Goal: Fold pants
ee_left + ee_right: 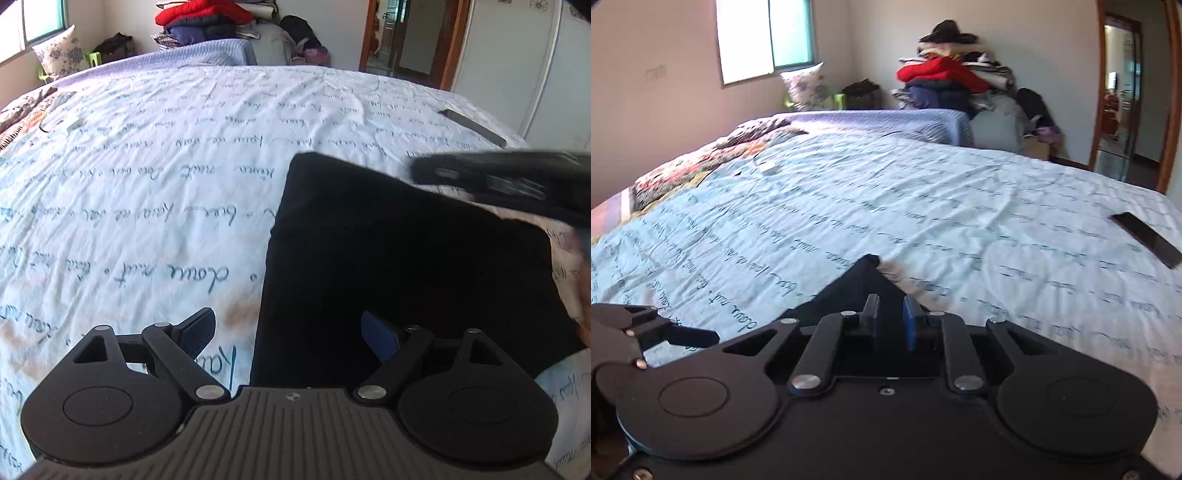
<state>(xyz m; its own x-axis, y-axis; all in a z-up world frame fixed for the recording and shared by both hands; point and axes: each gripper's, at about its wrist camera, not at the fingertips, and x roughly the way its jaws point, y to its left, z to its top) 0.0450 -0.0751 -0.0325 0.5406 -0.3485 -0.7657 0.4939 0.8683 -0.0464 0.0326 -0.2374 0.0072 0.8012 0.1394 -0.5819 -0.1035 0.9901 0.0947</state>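
Note:
The black pants (399, 266) lie folded into a flat rectangle on the bed's white script-printed sheet (166, 177). My left gripper (288, 332) is open over their near left edge, with nothing between its fingers. My right gripper (891, 323) has its blue-padded fingers narrowly apart above the pants (857, 288), whose far corner points away from it; no cloth shows between the pads. The right gripper (498, 184) also shows blurred over the pants' far right side in the left wrist view. The left gripper (690, 338) appears at the lower left of the right wrist view.
A black phone (1147, 238) lies on the sheet at the right, also seen in the left wrist view (476, 127). A patterned quilt (701, 166) lies at the bed's far left. Piled clothes with a red jacket (942, 72) stand beyond the bed. A doorway (1123, 92) is at right.

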